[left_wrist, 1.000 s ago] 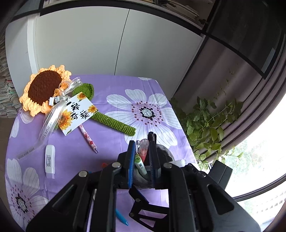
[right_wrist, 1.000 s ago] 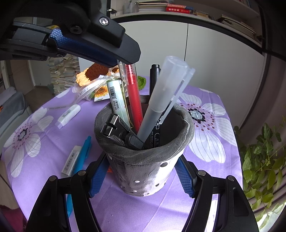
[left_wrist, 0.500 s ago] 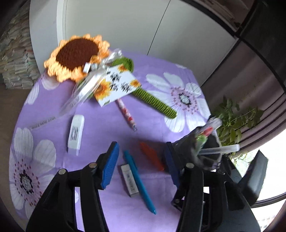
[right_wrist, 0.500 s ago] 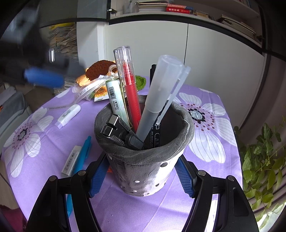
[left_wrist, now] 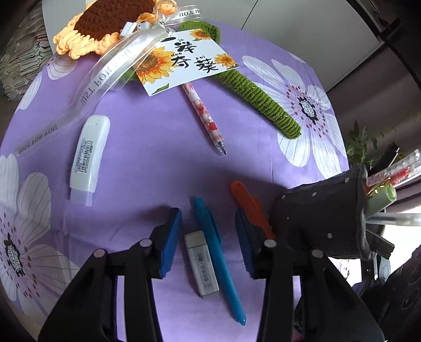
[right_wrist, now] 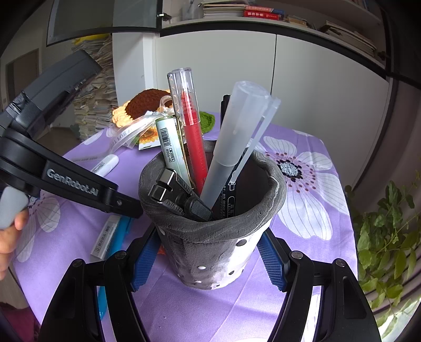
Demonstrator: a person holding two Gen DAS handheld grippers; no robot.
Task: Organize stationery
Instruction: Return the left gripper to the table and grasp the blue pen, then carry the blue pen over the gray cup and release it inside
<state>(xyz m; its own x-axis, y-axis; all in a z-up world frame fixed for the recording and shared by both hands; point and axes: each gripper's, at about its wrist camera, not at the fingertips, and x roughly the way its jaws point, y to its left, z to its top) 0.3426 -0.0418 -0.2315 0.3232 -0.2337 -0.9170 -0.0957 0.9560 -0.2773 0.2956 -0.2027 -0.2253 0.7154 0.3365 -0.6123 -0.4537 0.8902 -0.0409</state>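
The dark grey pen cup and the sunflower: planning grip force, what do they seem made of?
The dark grey pen cup looks like soft matte felt or foam: thick wavy rim, punched holes. The orange-and-brown sunflower is crocheted yarn, with visible stitch loops.

- Tablecloth: purple, big white flowers with dotted centres.
- Pen holder: dark grey, small white dots.
- My pads: blue on black.
- Teal pen; grey-white eraser; orange cutter.
- Pink checked pen.
- White correction tape.
- Crochet sunflower: brown centre, yellow-orange petals, green stem.
- Red pen, frosted clear pen in holder.
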